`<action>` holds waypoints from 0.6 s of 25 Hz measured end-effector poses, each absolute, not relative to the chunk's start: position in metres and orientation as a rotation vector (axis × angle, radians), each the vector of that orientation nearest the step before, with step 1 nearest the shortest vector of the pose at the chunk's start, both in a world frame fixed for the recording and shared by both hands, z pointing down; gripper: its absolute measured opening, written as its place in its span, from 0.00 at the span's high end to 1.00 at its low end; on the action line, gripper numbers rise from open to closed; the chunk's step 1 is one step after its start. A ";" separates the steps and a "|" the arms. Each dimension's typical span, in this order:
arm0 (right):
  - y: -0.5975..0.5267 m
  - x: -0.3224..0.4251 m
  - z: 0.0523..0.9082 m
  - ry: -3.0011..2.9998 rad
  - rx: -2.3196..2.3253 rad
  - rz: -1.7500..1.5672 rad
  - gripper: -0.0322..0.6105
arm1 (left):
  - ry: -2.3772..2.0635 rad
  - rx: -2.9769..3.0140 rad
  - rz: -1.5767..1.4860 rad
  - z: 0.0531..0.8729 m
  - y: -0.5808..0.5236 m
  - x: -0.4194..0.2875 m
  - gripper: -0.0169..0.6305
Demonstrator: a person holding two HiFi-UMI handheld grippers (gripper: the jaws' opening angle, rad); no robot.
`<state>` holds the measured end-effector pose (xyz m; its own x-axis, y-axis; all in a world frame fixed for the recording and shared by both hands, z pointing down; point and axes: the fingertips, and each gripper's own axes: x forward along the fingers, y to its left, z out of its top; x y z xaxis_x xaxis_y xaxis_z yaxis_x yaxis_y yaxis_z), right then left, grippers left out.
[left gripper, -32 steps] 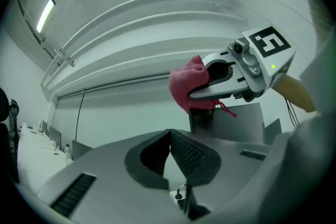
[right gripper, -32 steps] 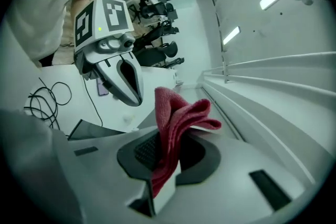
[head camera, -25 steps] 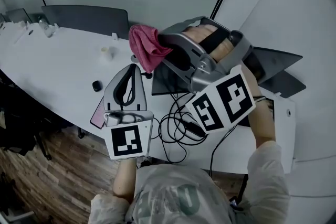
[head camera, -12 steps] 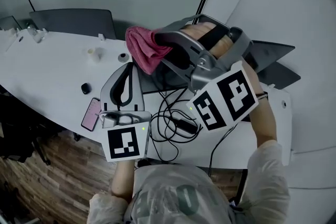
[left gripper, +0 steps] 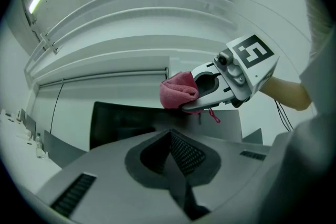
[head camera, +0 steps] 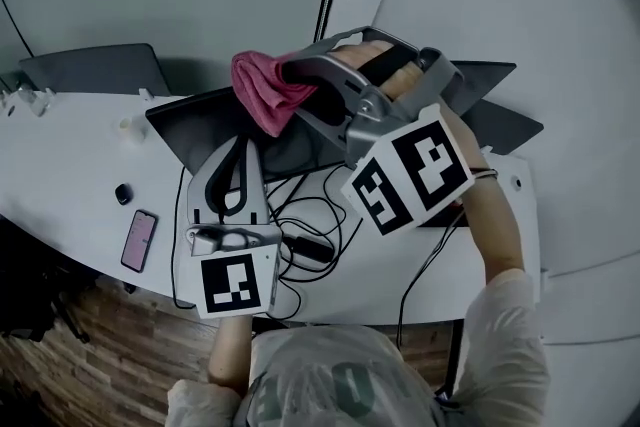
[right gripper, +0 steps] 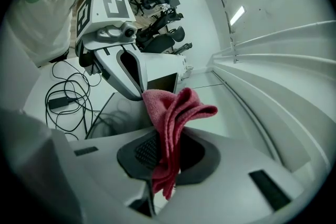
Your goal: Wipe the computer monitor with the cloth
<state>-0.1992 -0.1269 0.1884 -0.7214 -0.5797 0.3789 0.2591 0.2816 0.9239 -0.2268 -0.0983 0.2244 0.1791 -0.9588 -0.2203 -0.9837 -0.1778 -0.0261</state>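
The dark computer monitor (head camera: 195,127) stands on the white table (head camera: 70,185); it also fills the middle of the left gripper view (left gripper: 123,123). A pink cloth (head camera: 257,90) is bunched at the monitor's upper edge, with my right gripper (head camera: 287,75) shut on it. In the right gripper view the cloth (right gripper: 173,113) hangs out between the jaws of that gripper (right gripper: 163,150). My left gripper (head camera: 246,141) is lower, in front of the screen, its jaws together with nothing in them (left gripper: 170,135). The left gripper view shows the cloth (left gripper: 178,91) above it.
Tangled black cables (head camera: 305,225) with a power brick lie on the table in front of the monitor. A phone (head camera: 138,240) and a small dark object (head camera: 122,194) are at the left. More dark screens (head camera: 500,120) stand to the right, another at the back left (head camera: 90,70).
The head view has swung right, so more of the dark screen shows left of the cloth. The right gripper still holds the cloth at the monitor's top. The left gripper stays low.
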 end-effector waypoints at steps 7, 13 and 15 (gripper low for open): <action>-0.142 -0.165 0.191 -1.818 0.328 -1.486 0.87 | 1.863 -2.327 0.278 0.230 -0.104 -0.196 0.95; -0.168 -0.078 0.184 -1.796 0.373 -1.457 0.87 | 1.792 -2.385 0.275 0.225 -0.130 -0.111 0.95; -0.176 -0.053 0.183 -1.787 0.385 -1.445 0.87 | 1.768 -2.412 0.282 0.222 -0.140 -0.085 0.95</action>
